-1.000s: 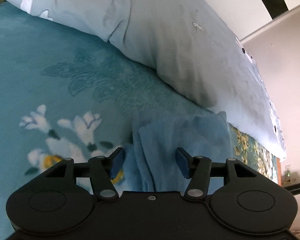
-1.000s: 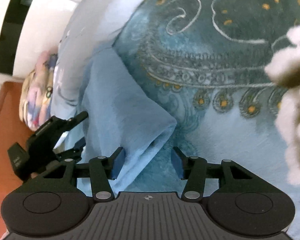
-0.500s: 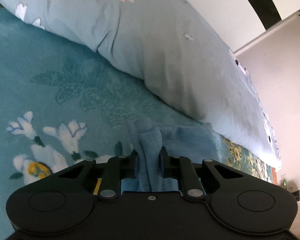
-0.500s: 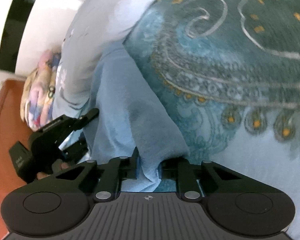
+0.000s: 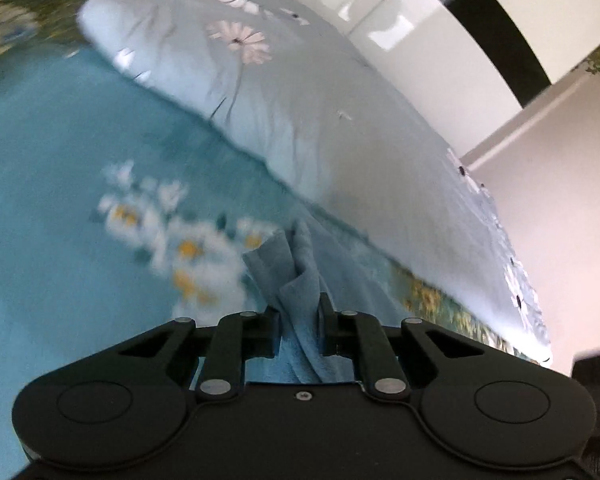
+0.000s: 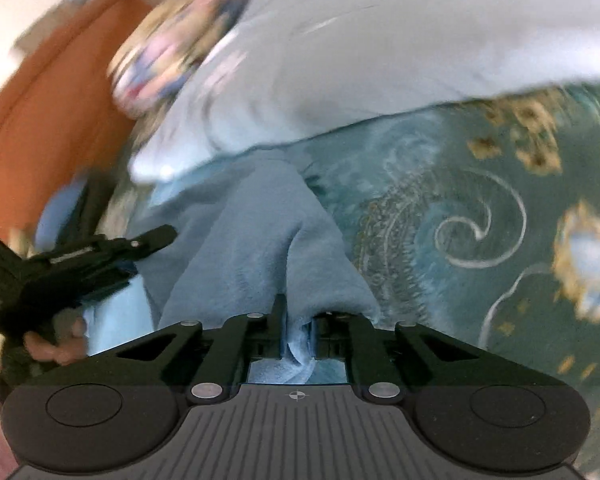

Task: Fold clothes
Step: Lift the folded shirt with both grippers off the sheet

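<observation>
Your right claw (image 6: 298, 334) body hides the near end of the light blue garment (image 6: 256, 240) it pinches. Motion blur smears the bedspread (image 6: 480, 216) pattern and the patterned pillow (image 6: 168, 52) at far left.

Soft daylight, heavy motion blur in both fisheye views, edges bent and darkened.

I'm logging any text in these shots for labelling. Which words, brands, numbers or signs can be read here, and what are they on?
No text can be read in either view.
Left gripper, right wrist view: pale marks on its body near the frame's left edge, too blurred to read.
Right gripper: a small crosshair sign on its body, no letters.
Bedspread and pillow: only flower and swirl patterns.
</observation>
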Action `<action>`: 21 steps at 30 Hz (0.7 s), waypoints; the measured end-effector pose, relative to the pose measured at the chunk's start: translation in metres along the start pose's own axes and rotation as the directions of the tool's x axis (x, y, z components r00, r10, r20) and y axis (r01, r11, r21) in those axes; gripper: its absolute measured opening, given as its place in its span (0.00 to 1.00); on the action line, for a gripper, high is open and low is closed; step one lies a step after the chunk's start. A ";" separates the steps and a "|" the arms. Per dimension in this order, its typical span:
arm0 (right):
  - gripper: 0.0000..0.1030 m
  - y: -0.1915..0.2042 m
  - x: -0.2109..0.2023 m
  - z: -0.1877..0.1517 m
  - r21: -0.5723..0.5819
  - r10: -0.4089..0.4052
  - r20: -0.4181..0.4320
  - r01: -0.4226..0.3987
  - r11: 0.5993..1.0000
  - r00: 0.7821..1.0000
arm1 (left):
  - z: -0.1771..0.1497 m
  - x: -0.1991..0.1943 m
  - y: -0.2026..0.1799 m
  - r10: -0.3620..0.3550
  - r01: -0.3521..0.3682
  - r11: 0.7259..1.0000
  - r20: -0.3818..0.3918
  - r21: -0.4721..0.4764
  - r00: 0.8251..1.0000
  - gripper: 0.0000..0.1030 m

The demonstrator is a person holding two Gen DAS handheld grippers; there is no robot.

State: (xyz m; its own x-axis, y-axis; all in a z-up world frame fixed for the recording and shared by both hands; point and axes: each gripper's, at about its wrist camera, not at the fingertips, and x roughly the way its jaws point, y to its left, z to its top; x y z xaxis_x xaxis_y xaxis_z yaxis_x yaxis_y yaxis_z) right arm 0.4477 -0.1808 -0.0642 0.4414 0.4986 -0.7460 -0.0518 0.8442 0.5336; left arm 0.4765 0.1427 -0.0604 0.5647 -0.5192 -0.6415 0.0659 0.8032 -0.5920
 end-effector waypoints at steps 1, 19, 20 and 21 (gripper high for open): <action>0.08 -0.003 -0.002 0.002 -0.040 0.005 -0.038 -0.007 0.999 0.999 | -0.013 -0.004 -0.001 0.012 -0.012 1.000 -0.006 -0.013 1.000 0.13; 0.16 -0.046 0.014 -0.022 -0.101 0.027 -0.218 -0.050 0.994 0.976 | -0.076 -0.024 0.011 0.110 -0.116 0.987 -0.059 -0.111 0.992 0.23; 0.18 -0.046 0.011 -0.022 -0.083 0.036 -0.208 -0.054 0.995 0.978 | -0.072 -0.028 0.010 0.118 -0.122 0.989 -0.058 -0.084 0.991 0.26; 0.24 -0.047 0.007 -0.023 -0.061 0.044 -0.196 -0.057 0.996 0.980 | -0.067 -0.032 0.009 0.126 -0.129 0.990 -0.056 -0.057 0.990 0.29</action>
State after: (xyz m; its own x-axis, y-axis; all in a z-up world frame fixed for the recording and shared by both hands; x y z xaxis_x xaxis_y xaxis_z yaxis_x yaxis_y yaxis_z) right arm 0.4323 -0.2126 -0.1039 0.2544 0.5641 -0.7855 -0.1318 0.8249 0.5497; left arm 0.4032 0.1467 -0.0775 0.5218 -0.4294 -0.7371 -0.0547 0.8455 -0.5312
